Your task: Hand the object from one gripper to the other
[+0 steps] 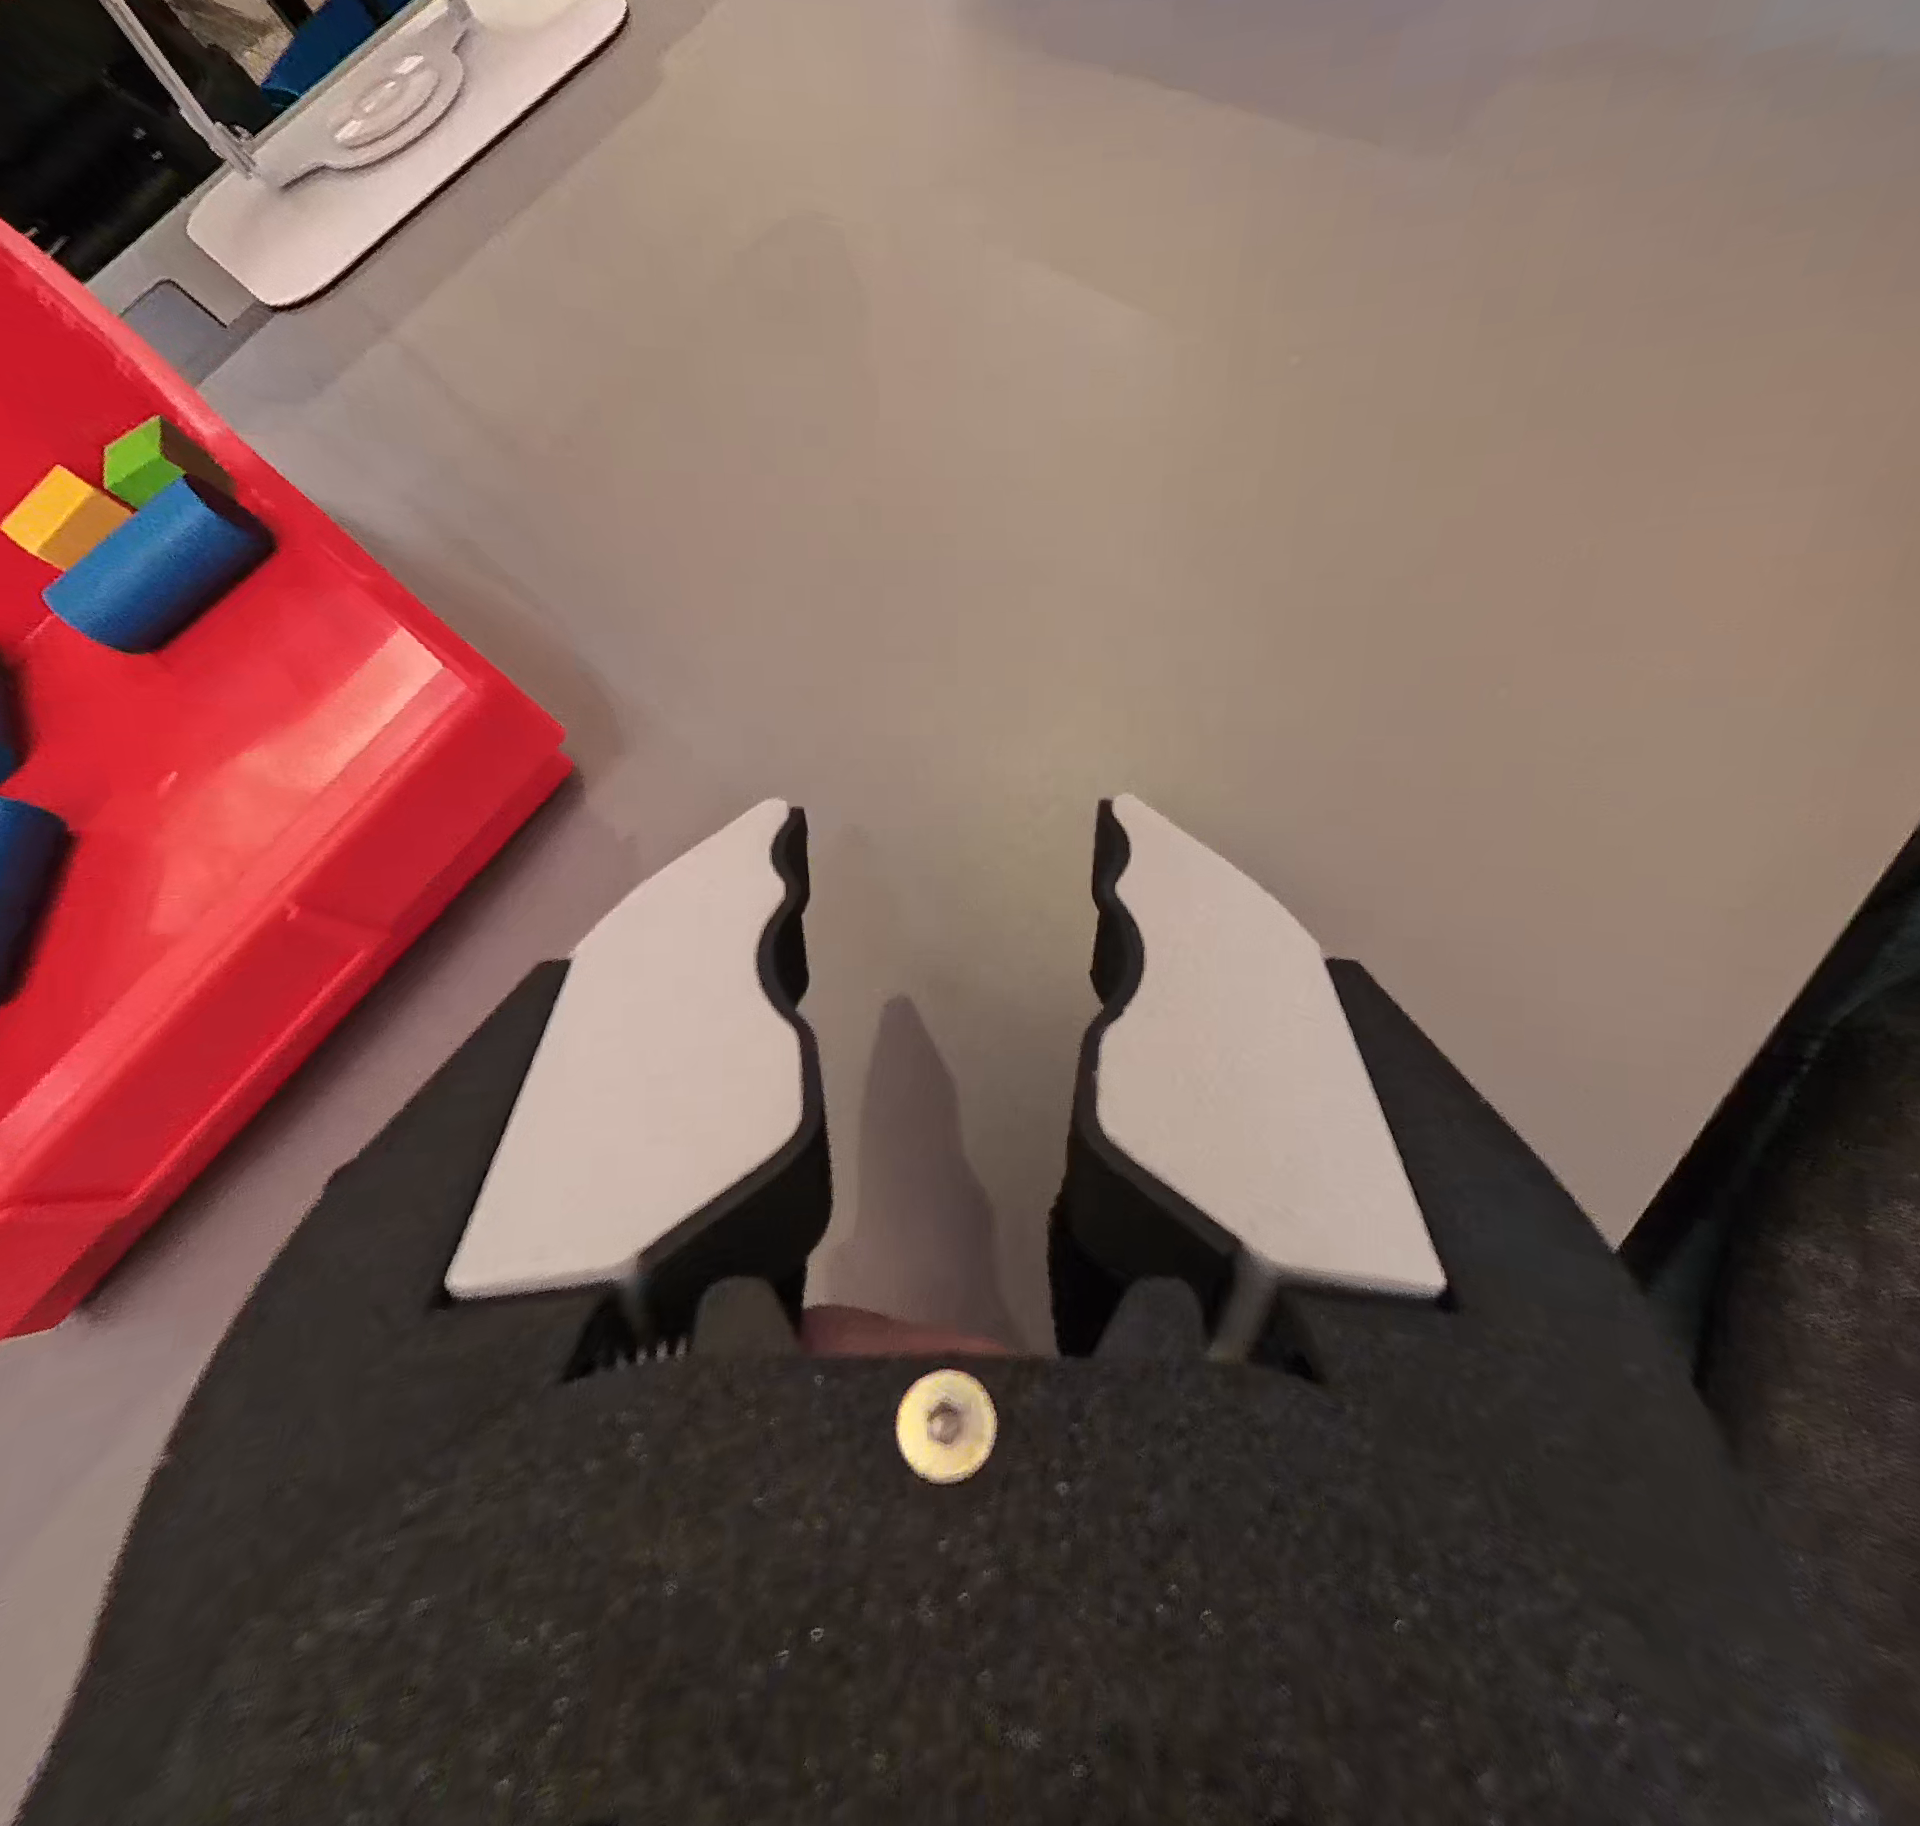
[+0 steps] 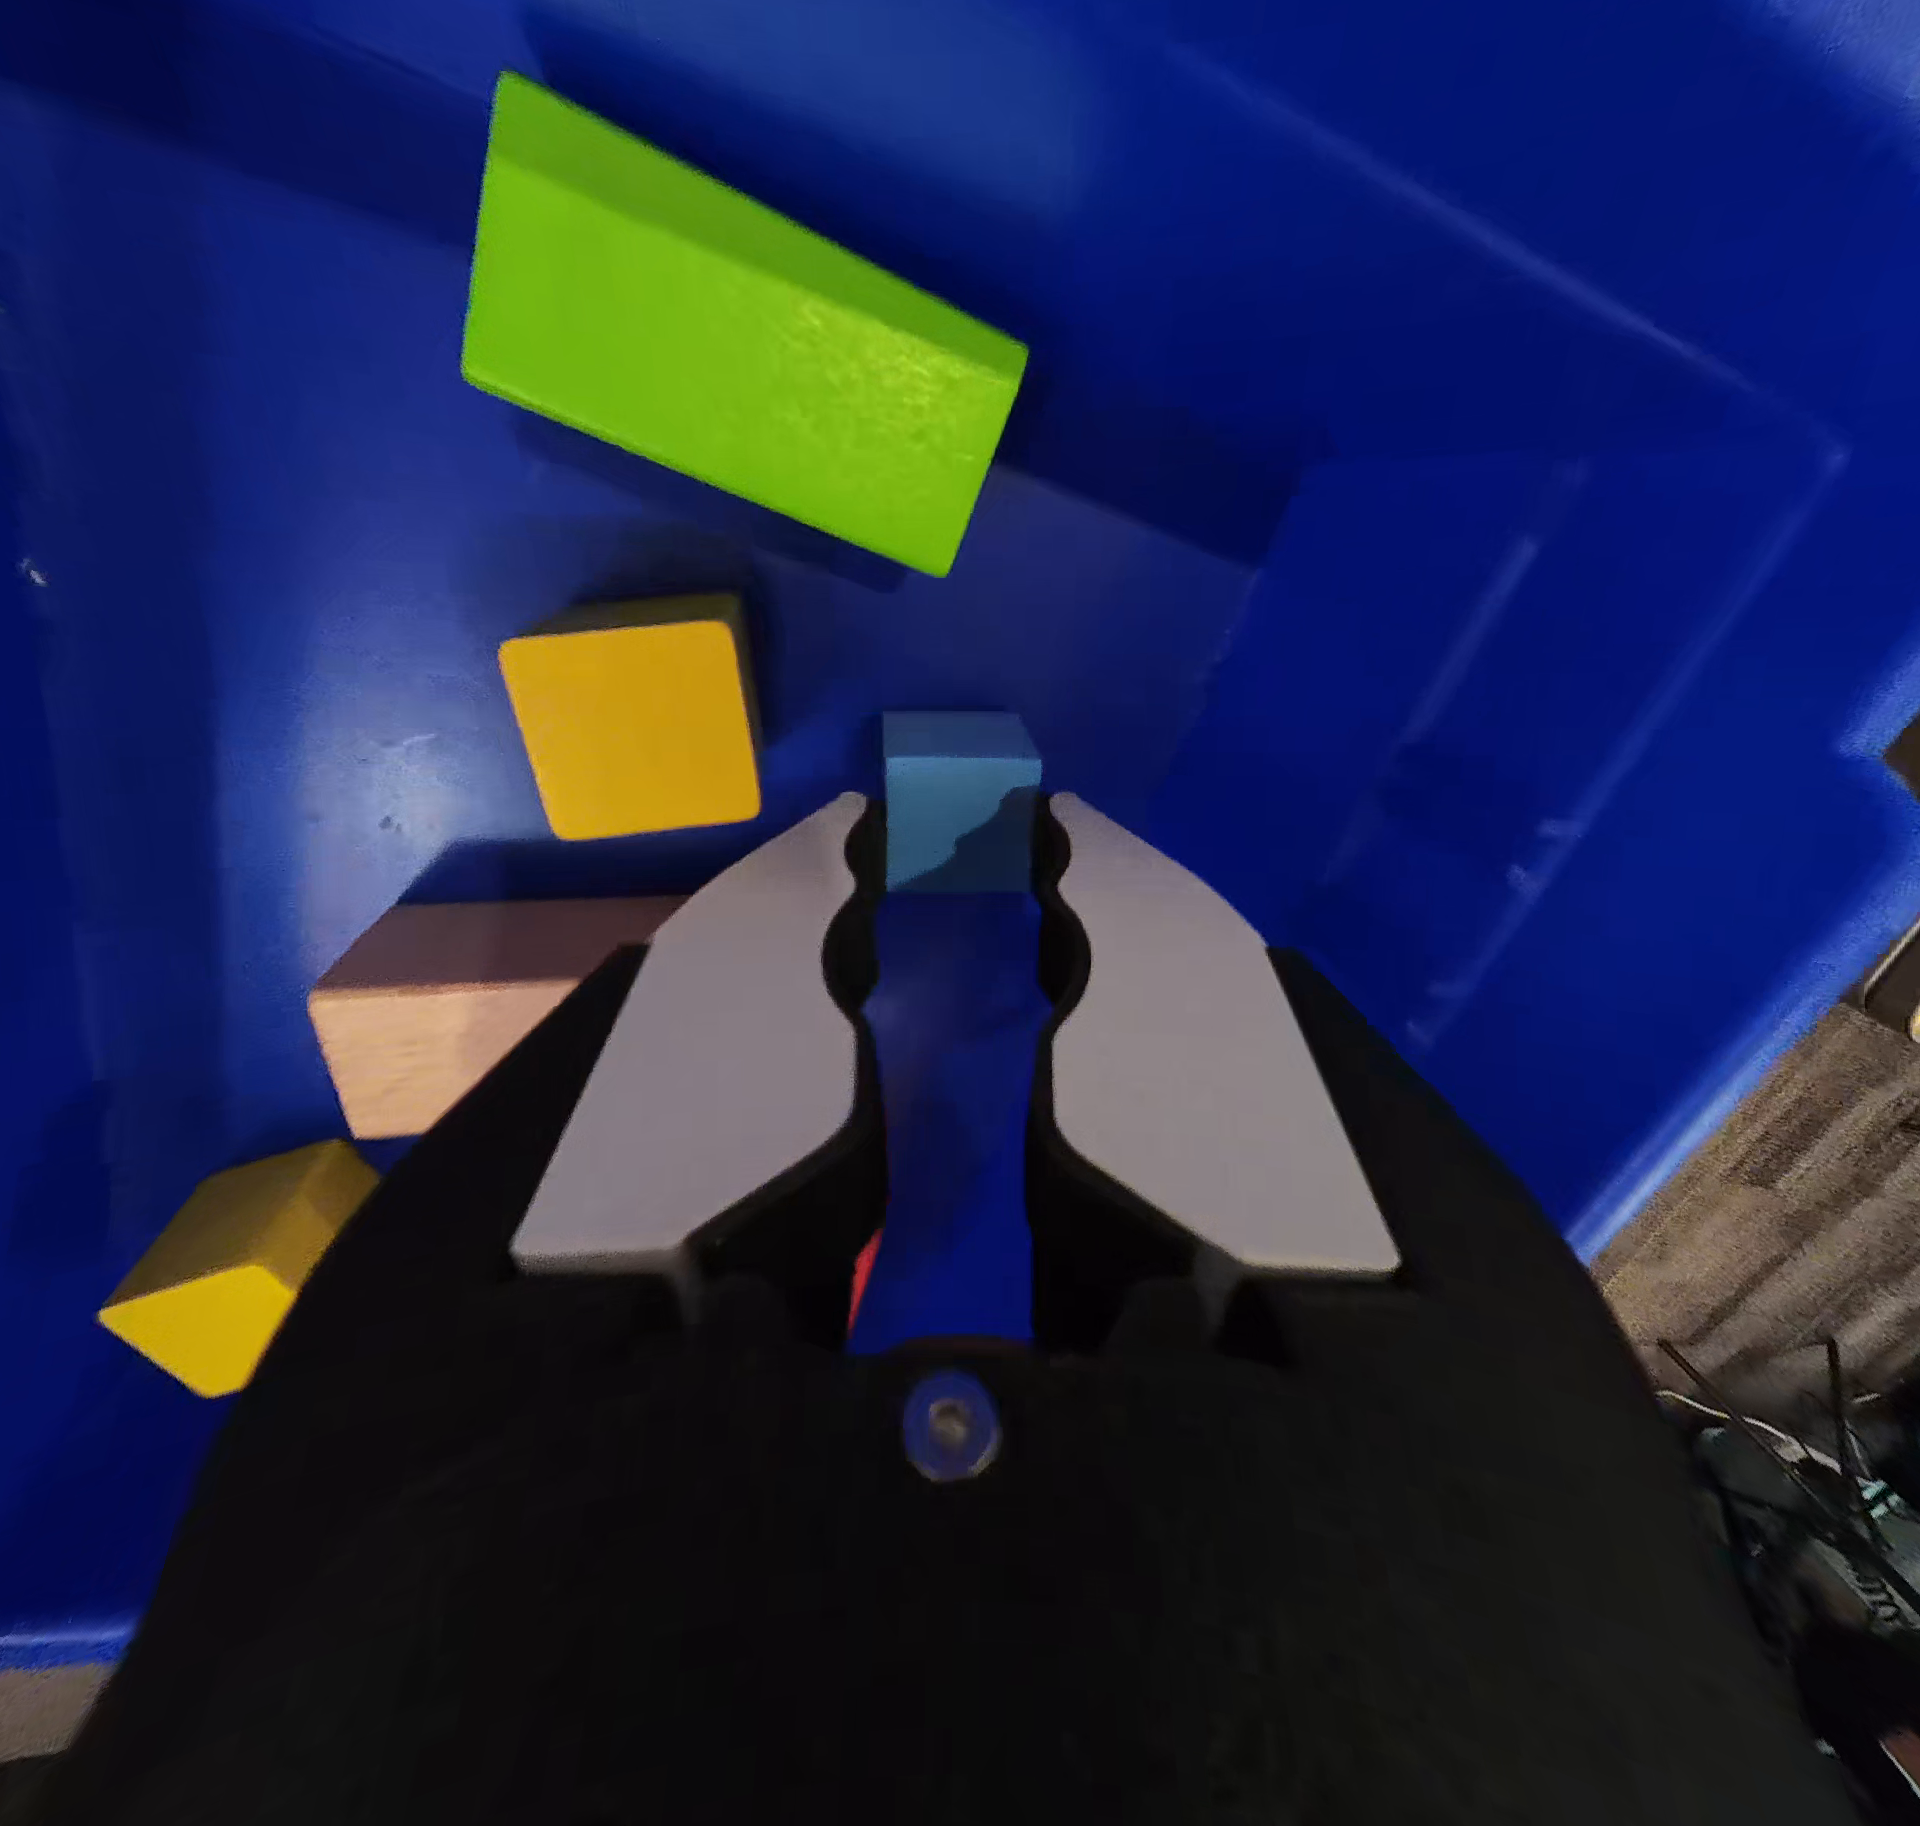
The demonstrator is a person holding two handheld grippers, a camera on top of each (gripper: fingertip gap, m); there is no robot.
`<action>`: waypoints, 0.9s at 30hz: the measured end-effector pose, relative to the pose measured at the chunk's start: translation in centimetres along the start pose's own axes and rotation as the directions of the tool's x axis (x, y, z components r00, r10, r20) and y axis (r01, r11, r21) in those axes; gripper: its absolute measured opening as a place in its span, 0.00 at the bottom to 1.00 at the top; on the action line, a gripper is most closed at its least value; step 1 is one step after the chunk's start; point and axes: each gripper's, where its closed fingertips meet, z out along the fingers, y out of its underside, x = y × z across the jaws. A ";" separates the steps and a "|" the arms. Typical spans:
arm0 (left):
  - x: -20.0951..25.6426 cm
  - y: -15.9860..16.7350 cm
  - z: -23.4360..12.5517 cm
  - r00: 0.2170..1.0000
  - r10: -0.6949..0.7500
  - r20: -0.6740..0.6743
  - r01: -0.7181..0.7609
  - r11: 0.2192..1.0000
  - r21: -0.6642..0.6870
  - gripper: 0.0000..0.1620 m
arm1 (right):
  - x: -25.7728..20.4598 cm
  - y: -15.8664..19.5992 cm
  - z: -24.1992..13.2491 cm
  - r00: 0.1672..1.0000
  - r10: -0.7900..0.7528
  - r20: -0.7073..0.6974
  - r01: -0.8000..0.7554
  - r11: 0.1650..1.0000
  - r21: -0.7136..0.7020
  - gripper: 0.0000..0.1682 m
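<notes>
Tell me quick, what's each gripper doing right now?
Left gripper: open, empty, above the table.
Right gripper: shut on the light blue cube, inside the blue bin.

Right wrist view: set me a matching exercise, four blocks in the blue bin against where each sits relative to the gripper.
Column one:
1. green block
2. light blue cube
3. plain wooden block
4. yellow cube

Column two:
A. between the fingertips of the right gripper
B. partly hidden behind the gripper's left finger
C. farthest ahead, near the far wall of the blue bin
D. just left of the fingertips, lying free

Pairs: 1-C, 2-A, 3-B, 4-D
</notes>
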 end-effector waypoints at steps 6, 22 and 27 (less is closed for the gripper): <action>-0.7 -0.2 -0.2 0.998 -0.059 -0.001 0.059 0.998 0.012 0.32 | 0.7 0.1 -0.6 0.998 -0.006 -0.061 0.009 0.999 0.046 0.29; -8.0 -2.1 -2.9 0.945 -0.295 0.141 0.294 0.955 0.032 0.38 | -30.1 17.2 -14.2 0.694 -0.452 0.560 -0.180 0.645 0.743 0.28; -15.4 -3.3 -1.4 0.898 -0.382 0.218 0.419 0.893 -0.165 0.44 | -33.0 18.4 -12.6 0.729 -0.518 0.448 -0.028 0.631 0.775 0.28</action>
